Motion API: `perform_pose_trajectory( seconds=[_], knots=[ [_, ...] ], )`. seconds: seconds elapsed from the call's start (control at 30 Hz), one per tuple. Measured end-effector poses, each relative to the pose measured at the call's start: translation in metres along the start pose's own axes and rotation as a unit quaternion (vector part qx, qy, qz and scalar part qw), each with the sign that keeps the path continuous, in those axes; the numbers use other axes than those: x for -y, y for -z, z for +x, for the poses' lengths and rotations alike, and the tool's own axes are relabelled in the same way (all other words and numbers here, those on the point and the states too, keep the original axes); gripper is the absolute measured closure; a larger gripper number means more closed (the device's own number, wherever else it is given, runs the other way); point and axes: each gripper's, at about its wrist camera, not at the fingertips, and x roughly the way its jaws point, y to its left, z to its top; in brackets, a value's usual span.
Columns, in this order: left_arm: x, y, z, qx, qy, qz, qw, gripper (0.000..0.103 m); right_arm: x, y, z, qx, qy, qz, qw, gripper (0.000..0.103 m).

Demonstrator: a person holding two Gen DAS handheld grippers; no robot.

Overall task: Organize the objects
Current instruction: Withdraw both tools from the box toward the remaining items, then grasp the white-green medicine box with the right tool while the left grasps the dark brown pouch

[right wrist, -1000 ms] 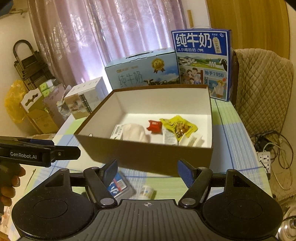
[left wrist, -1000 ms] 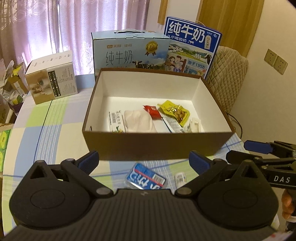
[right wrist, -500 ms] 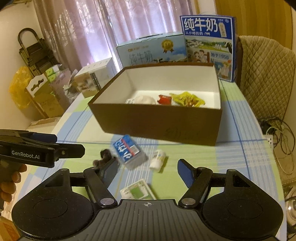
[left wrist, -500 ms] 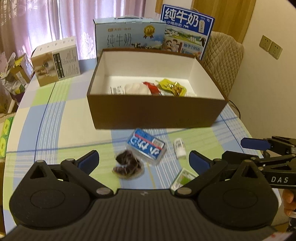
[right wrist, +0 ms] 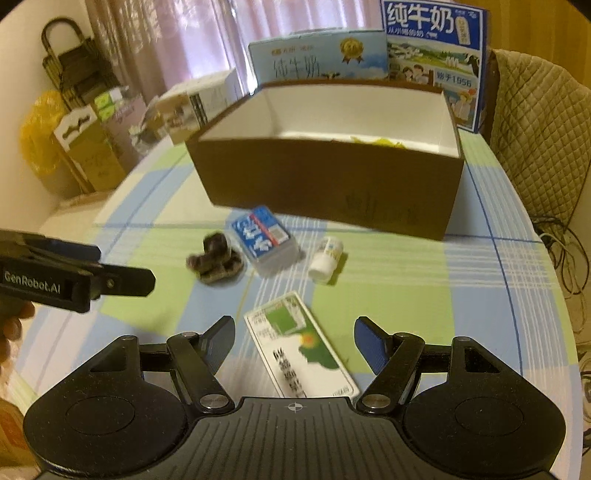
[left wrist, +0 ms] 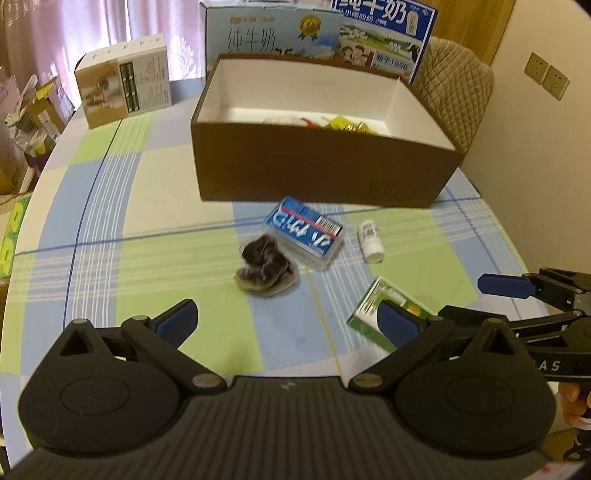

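A brown open box (left wrist: 317,173) (right wrist: 332,188) holds several snack packets (left wrist: 343,123). In front of it on the checked tablecloth lie a blue card box (left wrist: 304,230) (right wrist: 262,236), a dark wrapped snack (left wrist: 264,267) (right wrist: 216,260), a small white bottle (left wrist: 370,242) (right wrist: 325,260) and a green-and-white carton (left wrist: 369,317) (right wrist: 299,343). My left gripper (left wrist: 288,325) is open and empty, above the table short of the dark snack. My right gripper (right wrist: 295,341) is open, its fingers either side of the green-and-white carton, above it.
Two blue milk cartons (left wrist: 273,33) (right wrist: 436,59) stand behind the brown box. A white-and-tan box (left wrist: 125,85) stands at the back left. A quilted chair (right wrist: 543,129) is at the right of the table. Cardboard clutter (right wrist: 85,147) sits beyond the left edge.
Both grippers have pulled back from the brown box and dropped lower. The loose items on the cloth have come into full view. The green-and-white carton now lies between my right fingers.
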Motion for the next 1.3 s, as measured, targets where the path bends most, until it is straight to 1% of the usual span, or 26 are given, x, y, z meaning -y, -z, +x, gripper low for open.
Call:
perform_pose_trajectory(
  seconds=[0.37, 0.73, 1.13, 1.2, 1.23, 1.3],
  knots=[
    [-0.004, 0.017, 0.013, -0.024, -0.010, -0.001, 0.9997, 0.001, -0.008, 0.021, 0.025, -0.038, 0.013, -0.041, 0.998, 0.034],
    [-0.003, 0.020, 0.020, -0.034, -0.020, 0.001, 0.9992, 0.001, -0.005, 0.024, 0.052, -0.059, 0.032, -0.087, 0.994, 0.034],
    [-0.004, 0.018, 0.027, -0.042, -0.027, 0.001, 0.9987, 0.001, -0.015, 0.020, 0.072, -0.070, 0.015, -0.121, 0.990, 0.035],
    [-0.004, 0.017, 0.029, -0.043, -0.028, 0.001, 0.9987, 0.001, -0.016, 0.020, 0.074, -0.071, 0.016, -0.128, 0.989, 0.038],
    [-0.004, 0.017, 0.029, -0.044, -0.028, 0.001, 0.9986, 0.002, -0.017, 0.020, 0.074, -0.072, 0.019, -0.134, 0.988, 0.045],
    [-0.004, 0.016, 0.031, -0.045, -0.028, 0.002, 0.9986, 0.002, -0.015, 0.021, 0.075, -0.074, 0.020, -0.144, 0.987, 0.046]
  ],
)
